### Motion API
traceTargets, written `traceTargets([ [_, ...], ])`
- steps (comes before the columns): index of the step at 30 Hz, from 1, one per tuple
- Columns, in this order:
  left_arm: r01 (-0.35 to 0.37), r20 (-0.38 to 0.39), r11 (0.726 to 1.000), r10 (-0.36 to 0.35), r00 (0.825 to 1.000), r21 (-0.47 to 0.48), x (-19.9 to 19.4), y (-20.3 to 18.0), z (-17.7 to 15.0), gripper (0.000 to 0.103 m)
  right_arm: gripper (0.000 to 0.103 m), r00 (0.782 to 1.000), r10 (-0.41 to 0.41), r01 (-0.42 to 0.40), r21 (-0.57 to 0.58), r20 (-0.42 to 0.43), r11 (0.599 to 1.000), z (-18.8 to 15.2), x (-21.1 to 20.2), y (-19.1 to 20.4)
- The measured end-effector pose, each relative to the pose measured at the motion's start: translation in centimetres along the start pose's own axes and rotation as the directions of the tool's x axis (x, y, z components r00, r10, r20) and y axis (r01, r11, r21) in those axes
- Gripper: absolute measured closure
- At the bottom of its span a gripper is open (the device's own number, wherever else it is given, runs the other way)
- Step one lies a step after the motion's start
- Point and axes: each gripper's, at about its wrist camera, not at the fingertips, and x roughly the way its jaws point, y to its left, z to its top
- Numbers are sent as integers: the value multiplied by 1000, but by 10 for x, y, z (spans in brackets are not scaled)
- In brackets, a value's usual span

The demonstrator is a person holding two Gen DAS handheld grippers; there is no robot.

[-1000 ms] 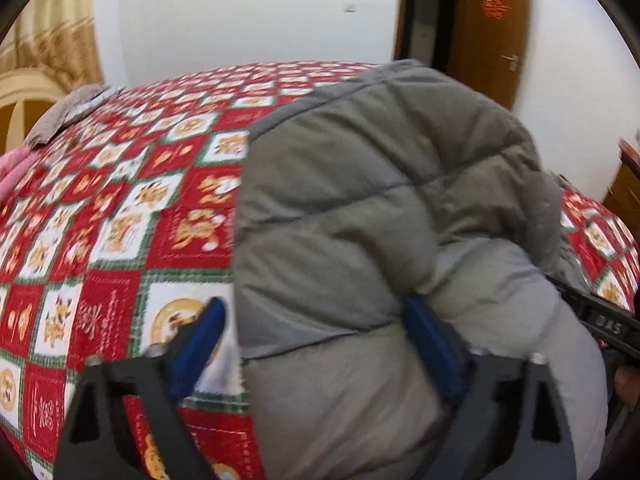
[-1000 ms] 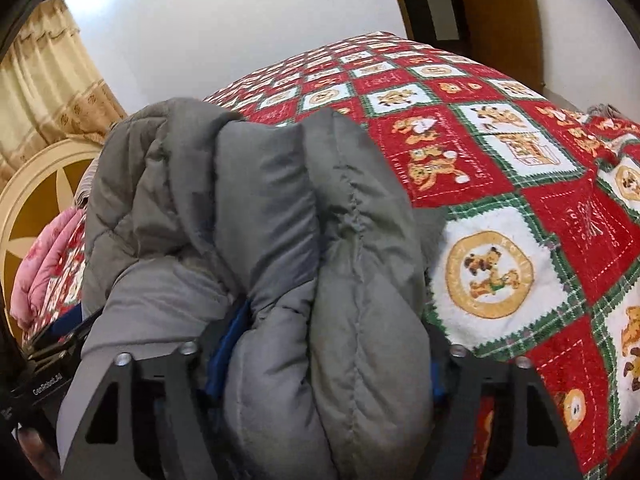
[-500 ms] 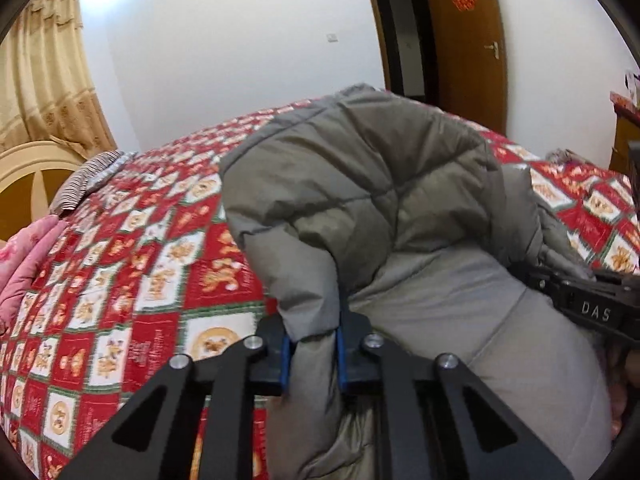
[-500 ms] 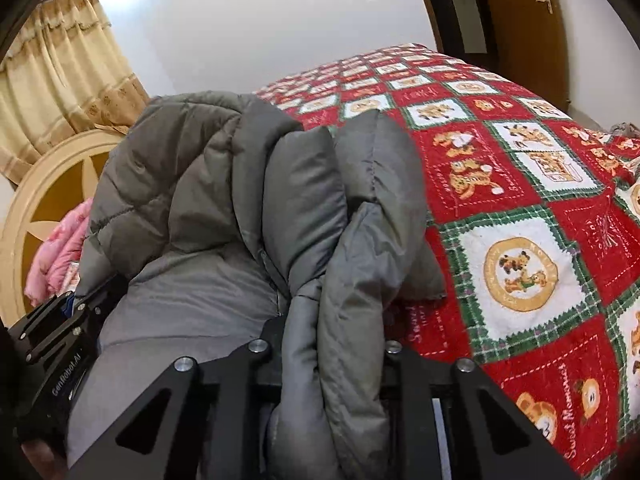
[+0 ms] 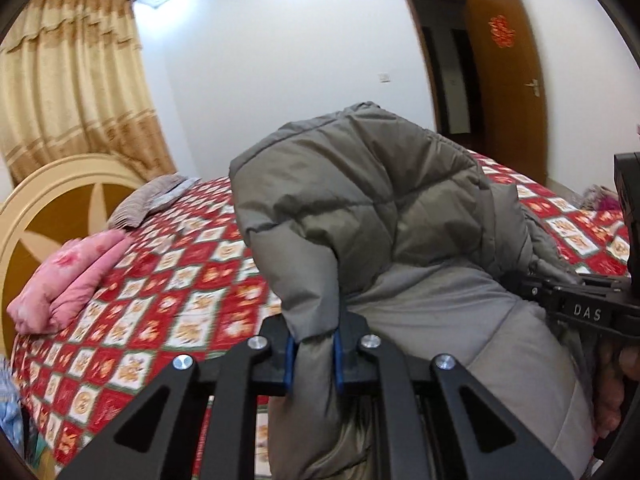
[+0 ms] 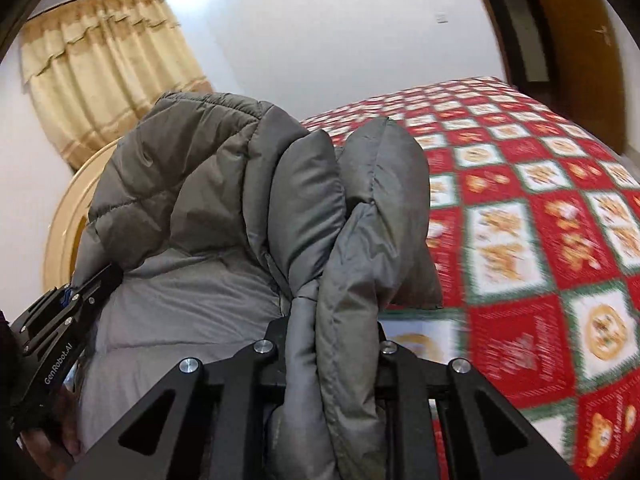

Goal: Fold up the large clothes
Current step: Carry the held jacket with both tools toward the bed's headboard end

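Grey puffer jacket (image 5: 360, 216) pinched in left tongs (image 5: 313, 354) — right tongs (image 6: 332, 356) too

- Grey puffer jacket (image 5: 360, 208): quilted cloth, smooth, faintly sheeny.
- Bed quilt (image 6: 540, 240) under the jacket: stitched printed cloth, matt.
- Left gripper (image 5: 312, 354): matt black plastic, blue pads, shiny metal bolts.
- Headboard (image 5: 48, 200) beyond the jacket: glossy wood.

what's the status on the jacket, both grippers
Left hand-held gripper shut on grey puffer jacket. Right hand-held gripper shut on it too. Jacket bunched between them above red patterned quilt. Nothing in the way.
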Motion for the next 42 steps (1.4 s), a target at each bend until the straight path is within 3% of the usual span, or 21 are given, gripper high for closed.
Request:
traceTargets([
  [14,-140,-69,983,133,989,-115,4,92,-38,88,86,989,101,-115,-138,-105,984,0,66,99],
  [31,-189,-149,968,165,975,-164,10,132,-70,88,86,973,107,-150,-211,-204,966,-11,108,145],
  [42,-200,-186,966,170,968,-161,21,145,-94,85,86,960,101,-160,-215,-262,964,-25,135,150],
])
